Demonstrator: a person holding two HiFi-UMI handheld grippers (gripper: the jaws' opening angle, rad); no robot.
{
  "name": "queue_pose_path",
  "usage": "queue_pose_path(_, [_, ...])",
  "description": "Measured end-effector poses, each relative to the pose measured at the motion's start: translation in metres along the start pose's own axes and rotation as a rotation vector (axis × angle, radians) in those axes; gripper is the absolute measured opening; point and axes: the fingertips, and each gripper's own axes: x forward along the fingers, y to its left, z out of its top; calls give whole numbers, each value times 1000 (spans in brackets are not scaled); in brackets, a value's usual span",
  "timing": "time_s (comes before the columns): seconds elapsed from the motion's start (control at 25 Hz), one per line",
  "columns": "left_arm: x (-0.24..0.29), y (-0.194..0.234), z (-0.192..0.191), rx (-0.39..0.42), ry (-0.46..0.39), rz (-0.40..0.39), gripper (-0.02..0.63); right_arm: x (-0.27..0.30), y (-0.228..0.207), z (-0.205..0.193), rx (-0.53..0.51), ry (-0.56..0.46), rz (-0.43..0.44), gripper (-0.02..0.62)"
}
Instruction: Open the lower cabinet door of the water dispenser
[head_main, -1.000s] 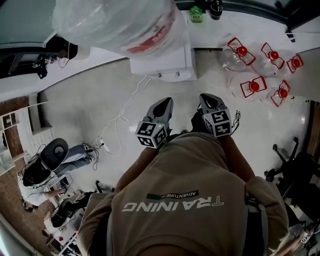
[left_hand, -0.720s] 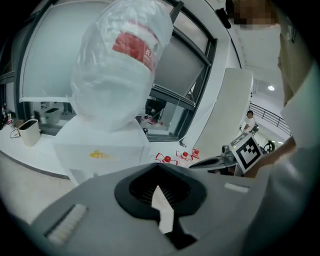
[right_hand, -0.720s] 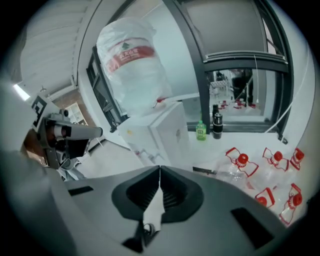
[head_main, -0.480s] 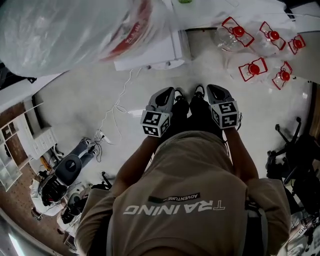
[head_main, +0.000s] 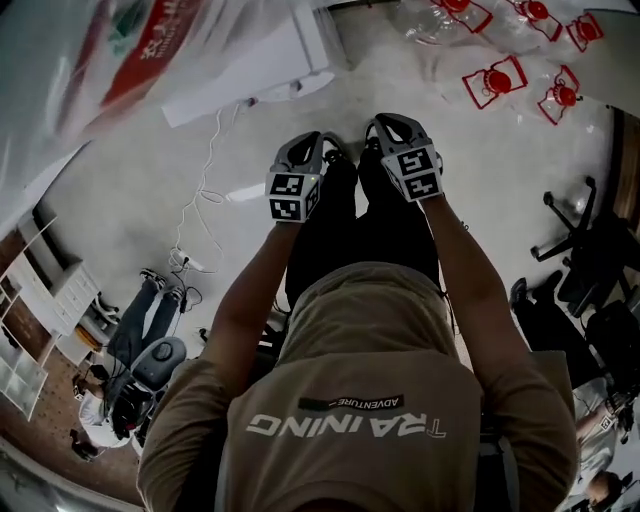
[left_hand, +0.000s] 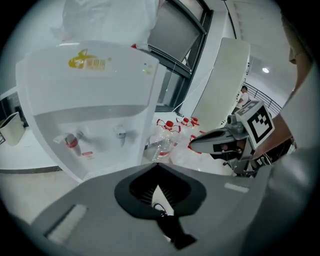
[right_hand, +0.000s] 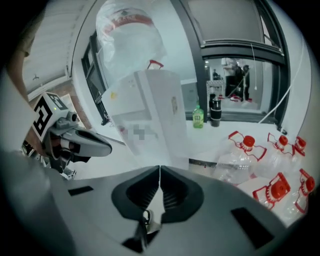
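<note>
Low on the dispenser (left_hand: 95, 90), the cabinet door is lying out of sight: the grey body of the left claw (left_hand: 156, 166) is covering everything under the taps (left_hand: 120, 133) in the left gripper view, and the right claw (right_hand: 159, 170) is masking the same part in its own view. From the head view only the white top is showing at the upper left, cut by the frame, with the bagged bottle (head_main: 110, 50) blurring over it. The dispenser is standing upright, long axis vertical, taps facing the left claw. Both claws are clenched on nothing, tips meeting, hanging side by side and apart from the cabinet. Red-capped bottles (head_main: 495, 80) are crowding the floor at the upper right, and in the gripper views they are sitting just beside the dispenser's flank. A cable (head_main: 205, 180) is trailing down the floor at left, and a chair (head_main: 580, 240) is sitting at the right edge.
</note>
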Motion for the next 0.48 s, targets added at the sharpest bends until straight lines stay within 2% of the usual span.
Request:
queue_pose_path(0.08, [17, 6, -13, 3, 26, -10, 0, 17, -1, -14, -23, 31, 18, 9])
queue_pose_path(0.28, [56, 16, -65, -4, 127, -25, 0, 52, 9, -88, -273, 233, 141, 9])
queue_pose_path(0.36, [69, 23, -81, -12, 145, -19, 0, 63, 7, -114, -302, 285, 164, 9])
queue_pose_path(0.48, [89, 38, -97, -44, 151, 0, 0, 82, -5, -143, -259, 323, 144, 9])
